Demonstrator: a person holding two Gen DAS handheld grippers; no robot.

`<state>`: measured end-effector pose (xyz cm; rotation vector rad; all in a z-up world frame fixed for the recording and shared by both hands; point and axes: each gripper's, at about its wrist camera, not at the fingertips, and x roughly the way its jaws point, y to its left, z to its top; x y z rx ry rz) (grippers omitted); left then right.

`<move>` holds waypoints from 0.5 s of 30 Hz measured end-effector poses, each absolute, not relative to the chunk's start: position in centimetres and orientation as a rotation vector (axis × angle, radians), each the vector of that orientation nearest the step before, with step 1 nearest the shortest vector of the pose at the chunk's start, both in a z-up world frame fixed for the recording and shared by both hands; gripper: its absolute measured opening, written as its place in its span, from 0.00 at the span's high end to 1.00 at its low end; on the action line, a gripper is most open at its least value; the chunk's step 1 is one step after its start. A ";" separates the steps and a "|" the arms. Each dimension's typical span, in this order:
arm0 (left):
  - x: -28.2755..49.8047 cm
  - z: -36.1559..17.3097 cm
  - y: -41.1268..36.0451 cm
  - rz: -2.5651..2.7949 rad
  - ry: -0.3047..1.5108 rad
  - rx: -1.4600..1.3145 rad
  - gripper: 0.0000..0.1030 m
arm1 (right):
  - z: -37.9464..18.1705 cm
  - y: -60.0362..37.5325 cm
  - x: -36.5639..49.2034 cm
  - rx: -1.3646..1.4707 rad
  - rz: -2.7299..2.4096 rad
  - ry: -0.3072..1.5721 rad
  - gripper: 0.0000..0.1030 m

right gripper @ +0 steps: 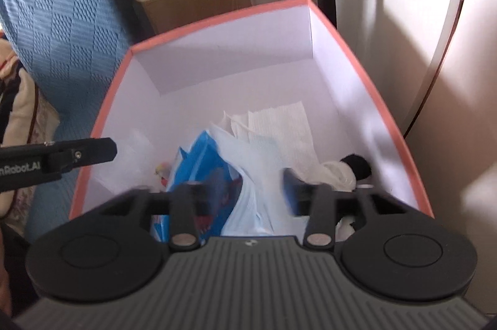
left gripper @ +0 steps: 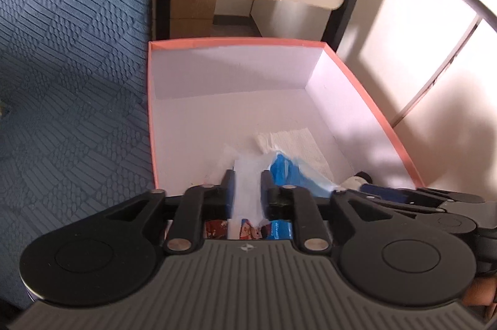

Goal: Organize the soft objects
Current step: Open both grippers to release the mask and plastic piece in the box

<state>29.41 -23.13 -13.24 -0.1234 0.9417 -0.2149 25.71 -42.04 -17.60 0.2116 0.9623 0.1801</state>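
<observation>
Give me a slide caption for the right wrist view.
Right gripper open above blue-and-white plastic bag inside pink-rimmed box.

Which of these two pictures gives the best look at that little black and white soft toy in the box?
The right wrist view: the soft toy lies against the right wall of the box, its white body and black end showing. The left wrist view catches only a sliver behind the right gripper.

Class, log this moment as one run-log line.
left hand-held gripper: shut on white tissue | right hand-held gripper: open | box: holds paper towel
</observation>
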 end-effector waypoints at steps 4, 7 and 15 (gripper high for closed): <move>28.6 -11.0 -22.4 -0.220 0.887 -0.130 0.57 | -15.8 -42.2 25.2 0.209 0.167 0.926 0.45; 27.8 -9.1 -22.0 -0.218 0.847 -0.119 0.53 | -14.1 -42.2 24.7 0.211 0.160 0.899 0.45; 25.0 -3.7 -20.9 -0.234 0.733 -0.112 0.53 | -8.3 -41.6 21.6 0.195 0.159 0.791 0.45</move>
